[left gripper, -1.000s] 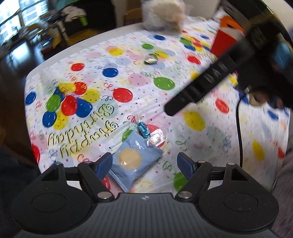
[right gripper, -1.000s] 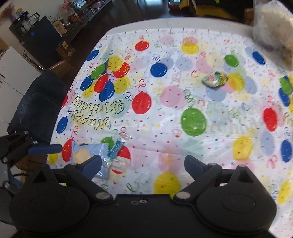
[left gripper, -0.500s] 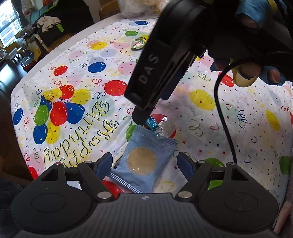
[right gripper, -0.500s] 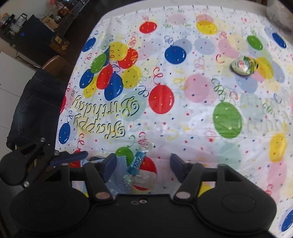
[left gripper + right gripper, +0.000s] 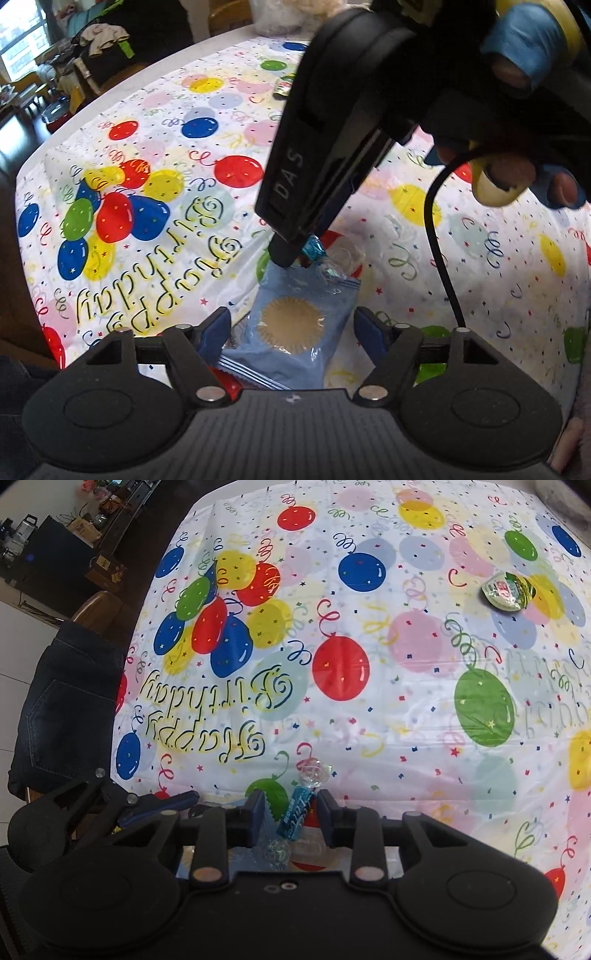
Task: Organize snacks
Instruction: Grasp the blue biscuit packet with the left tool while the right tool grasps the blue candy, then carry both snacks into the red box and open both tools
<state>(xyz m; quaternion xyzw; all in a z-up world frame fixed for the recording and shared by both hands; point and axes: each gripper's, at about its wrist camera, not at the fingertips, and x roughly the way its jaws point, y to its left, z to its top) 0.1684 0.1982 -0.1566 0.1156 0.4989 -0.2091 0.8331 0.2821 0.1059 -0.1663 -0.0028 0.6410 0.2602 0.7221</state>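
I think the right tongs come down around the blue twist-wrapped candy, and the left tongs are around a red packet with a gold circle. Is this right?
Not quite: the packet is blue, not red, as the left wrist view shows. The rest holds: the right tongs are closing around the blue twist-wrapped candy, and the left tongs straddle the packet.

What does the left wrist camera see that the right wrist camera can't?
Only the left wrist view shows the blue packet with its gold circle between the left gripper, and the person's hand.
Only the right wrist view shows the dark jeans beside the table.
Both show the twisted blue candy, the right gripper closing around it, and the green jelly cup.
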